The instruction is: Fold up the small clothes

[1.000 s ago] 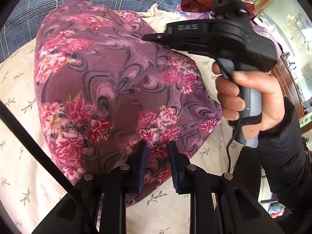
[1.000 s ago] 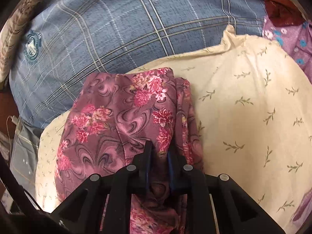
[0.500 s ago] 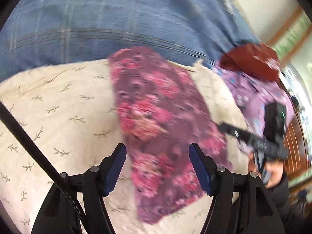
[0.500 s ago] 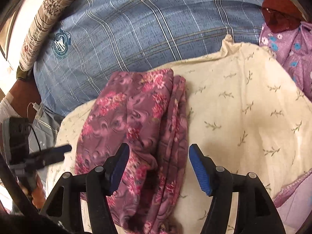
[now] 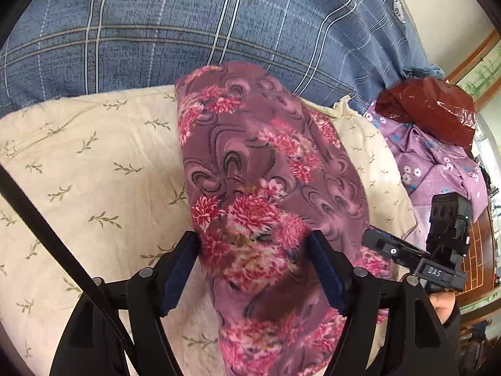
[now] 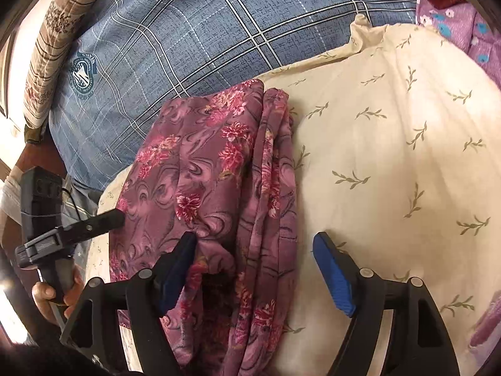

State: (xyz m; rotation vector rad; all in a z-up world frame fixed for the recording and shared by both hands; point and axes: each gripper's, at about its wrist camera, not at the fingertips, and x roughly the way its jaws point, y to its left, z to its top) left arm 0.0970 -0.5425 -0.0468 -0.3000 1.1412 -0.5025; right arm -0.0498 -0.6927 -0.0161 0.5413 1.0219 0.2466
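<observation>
A: Where's the floral garment (image 5: 269, 188)?
B: Folded into a long strip on the cream pillow (image 6: 391, 156), its far end against the blue plaid bedding (image 5: 219, 25).
A: The grippers?
B: Left gripper (image 5: 255, 269) and right gripper (image 6: 255, 269) both have jaws opening, pressing on nothing.
A: Handling?
B: Thin, limp, probably slippery; pinch all layers at the near end.
</observation>
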